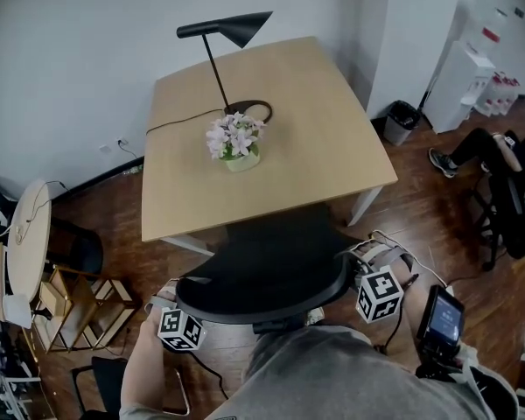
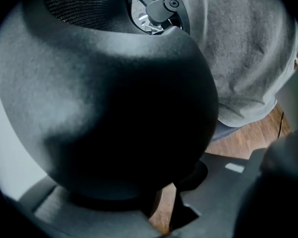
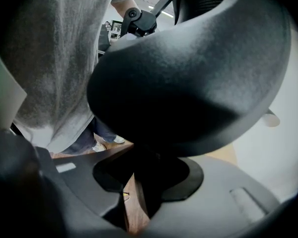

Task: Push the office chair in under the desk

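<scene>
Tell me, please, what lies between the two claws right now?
The office chair does: in the head view its dark backrest spans from the left claw to the right claw.

Head view evenly lit and sharp; both gripper views dim, fisheye-warped, blurred close up, vignetted black.
</scene>
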Demonstrator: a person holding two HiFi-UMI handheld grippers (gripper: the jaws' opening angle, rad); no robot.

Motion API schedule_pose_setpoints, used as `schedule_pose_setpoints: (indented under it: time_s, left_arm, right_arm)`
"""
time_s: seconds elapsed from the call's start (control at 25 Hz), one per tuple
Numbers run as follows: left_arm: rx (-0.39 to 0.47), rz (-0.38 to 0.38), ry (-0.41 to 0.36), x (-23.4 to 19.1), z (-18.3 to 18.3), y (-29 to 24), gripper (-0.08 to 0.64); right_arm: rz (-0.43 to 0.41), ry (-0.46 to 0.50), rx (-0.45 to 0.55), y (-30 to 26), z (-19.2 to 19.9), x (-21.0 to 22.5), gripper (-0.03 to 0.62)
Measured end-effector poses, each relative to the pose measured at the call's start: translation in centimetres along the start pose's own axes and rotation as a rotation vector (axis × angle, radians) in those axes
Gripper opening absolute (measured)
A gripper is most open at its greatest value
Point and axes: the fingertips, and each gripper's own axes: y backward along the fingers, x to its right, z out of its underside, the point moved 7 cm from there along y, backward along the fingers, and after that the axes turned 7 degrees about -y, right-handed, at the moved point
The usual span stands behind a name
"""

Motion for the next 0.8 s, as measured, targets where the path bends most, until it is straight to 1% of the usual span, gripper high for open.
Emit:
schedule_pose_setpoints:
  time_s: [0.24,0.8]
  left_arm:
    - [0.002,0.001,-0.001,-1.5,0.9,-1.1,0.14]
    - [0.003,-0.004,-0.008,-6.0,2.5,-2.7,0.14]
  right_arm:
    - [-0.012,-0.007,-0.001,-1.3,0.3,1.9,0.147]
    - [-0.008,-0.016,-0.012,-2.9,0.4,6.4,0.149]
